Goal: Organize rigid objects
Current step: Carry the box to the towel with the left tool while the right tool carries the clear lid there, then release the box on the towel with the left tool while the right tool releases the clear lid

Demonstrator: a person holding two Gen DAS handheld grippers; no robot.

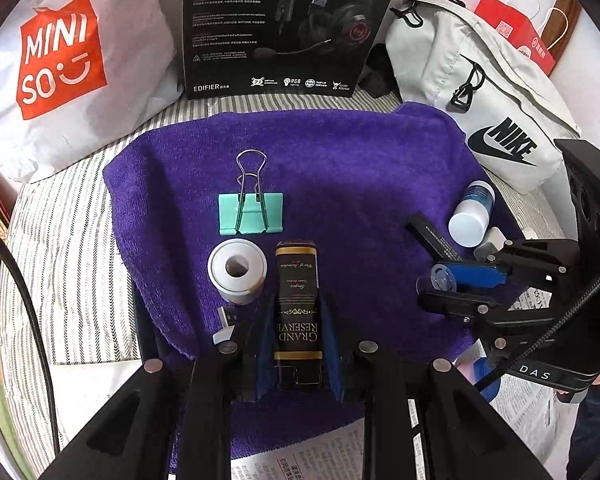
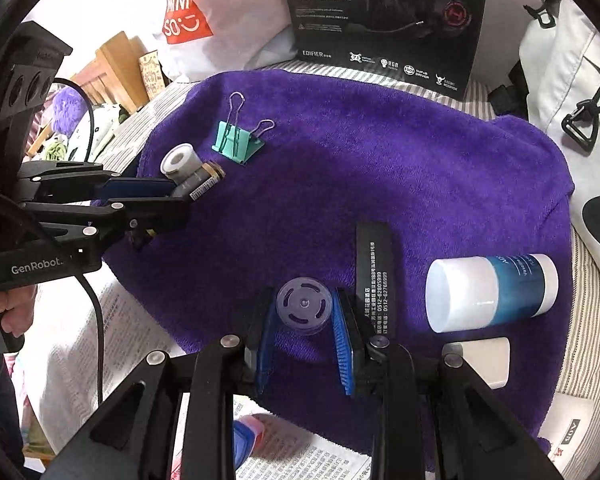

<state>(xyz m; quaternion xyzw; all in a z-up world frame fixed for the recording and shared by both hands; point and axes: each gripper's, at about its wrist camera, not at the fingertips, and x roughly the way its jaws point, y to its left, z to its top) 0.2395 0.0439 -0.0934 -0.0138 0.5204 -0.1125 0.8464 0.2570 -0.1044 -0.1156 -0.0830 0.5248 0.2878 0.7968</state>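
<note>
Centrally, "GRAND RESERVE" box [image 1: 297,312], EDIFIER carton [image 1: 284,24]

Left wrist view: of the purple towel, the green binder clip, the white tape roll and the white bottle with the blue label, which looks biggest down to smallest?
1. purple towel, by far the largest.
2. green binder clip, counting its wire handles.
3. white tape roll and white bottle: they look alike in size, and the fisheye edge distorts the bottle, so I won't rank them.

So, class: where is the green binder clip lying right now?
In the left wrist view, the green binder clip lies mid-towel on the purple towel, just beyond the white tape roll.
</note>
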